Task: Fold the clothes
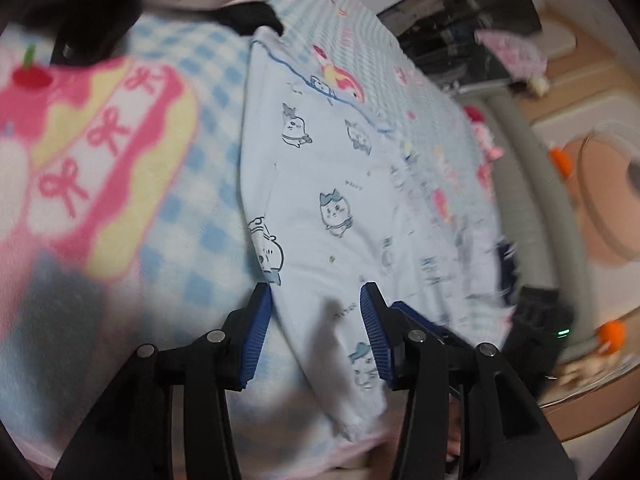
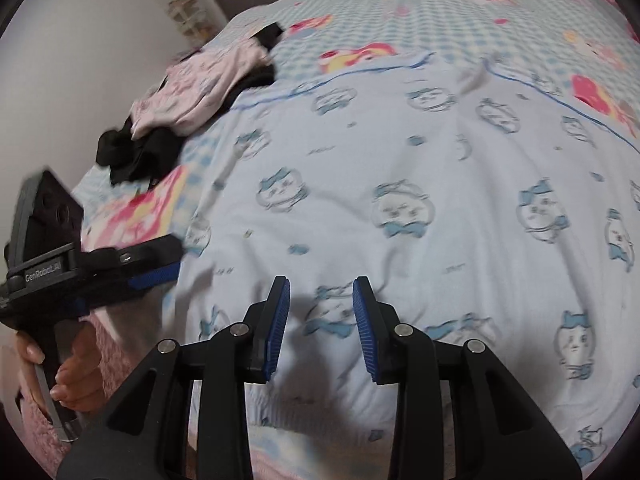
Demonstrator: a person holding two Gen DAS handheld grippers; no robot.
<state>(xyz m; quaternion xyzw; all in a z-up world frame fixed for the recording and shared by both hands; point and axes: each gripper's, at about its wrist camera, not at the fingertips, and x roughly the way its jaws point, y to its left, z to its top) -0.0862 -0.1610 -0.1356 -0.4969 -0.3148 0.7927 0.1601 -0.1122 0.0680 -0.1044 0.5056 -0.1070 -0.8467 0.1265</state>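
A pale blue garment (image 1: pixel 340 200) printed with small cartoon figures lies spread flat on a blue-checked bed blanket (image 1: pixel 192 184). It fills most of the right wrist view (image 2: pixel 400 184). My left gripper (image 1: pixel 316 296) hovers over the garment's near left edge with its blue pads (image 1: pixel 256 328) apart and nothing between them. Seen from the right wrist, the left gripper (image 2: pixel 176 258) comes in from the left at the garment's edge, held by a hand (image 2: pixel 76 364). My right gripper (image 2: pixel 322 286) stands open just above the cloth near its front hem and grips nothing.
A heap of pink and black clothes (image 2: pixel 192 92) lies at the far left corner of the bed, also seen from the left wrist (image 1: pixel 248 20). The blanket has a pink and yellow cake print (image 1: pixel 92 152). The bed's edge, a grey rail (image 1: pixel 532 168) and floor clutter lie to the right.
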